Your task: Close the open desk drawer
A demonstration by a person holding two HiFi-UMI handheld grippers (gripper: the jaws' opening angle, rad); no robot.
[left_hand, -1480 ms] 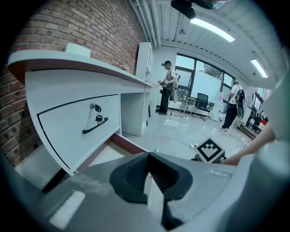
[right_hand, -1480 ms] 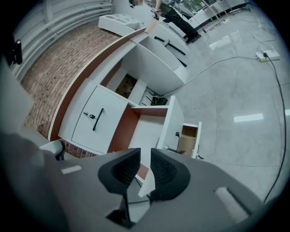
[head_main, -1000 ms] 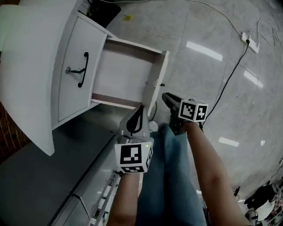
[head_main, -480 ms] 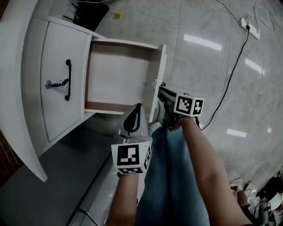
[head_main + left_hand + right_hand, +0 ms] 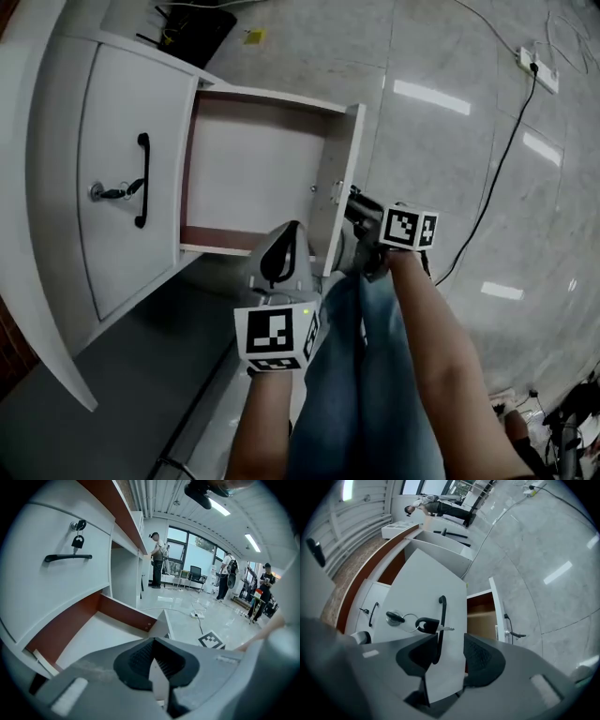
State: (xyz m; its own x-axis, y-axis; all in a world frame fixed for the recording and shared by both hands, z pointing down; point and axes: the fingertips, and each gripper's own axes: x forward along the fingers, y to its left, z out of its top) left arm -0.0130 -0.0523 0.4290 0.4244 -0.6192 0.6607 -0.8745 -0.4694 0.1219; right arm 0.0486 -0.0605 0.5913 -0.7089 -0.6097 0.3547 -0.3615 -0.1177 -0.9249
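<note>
Drawer: The drawer (image 5: pixel 253 178) stands pulled well out of the white desk (image 5: pixel 42 187). In the head view you can see its pale floor and brown-edged side walls.
Drawer front: The drawer front (image 5: pixel 336 187) is the end of the drawer farthest from the desk. A small dark drawer handle (image 5: pixel 513 631) projects from its outer face.
Left gripper: Your left gripper (image 5: pixel 293 228) sits at the drawer's near side wall, close to the corner with the drawer front. Its jaw tips meet, with nothing caught between the pads. You cannot tell whether it touches the wall.
Right gripper: Your right gripper (image 5: pixel 356 204) sits just outside the drawer front, near the drawer handle. Its jaws stand wide apart and have just been opening. Nothing lies between them. In the right gripper view the drawer front lies to the right of the jaws.
Upper panel: A white upper panel (image 5: pixel 117 178) closes the desk directly above the drawer. It carries a black bar handle (image 5: pixel 142 180) and a key (image 5: pixel 111 191) in its lock.
Floor: A glossy tiled floor (image 5: pixel 441 159) extends beyond the drawer front. A black cable (image 5: pixel 497 150) runs across it to a power strip (image 5: pixel 538 70), well apart from the drawer.
Operator: Your legs (image 5: pixel 375 394), in jeans, are beside the drawer front, between your two forearms.
</note>
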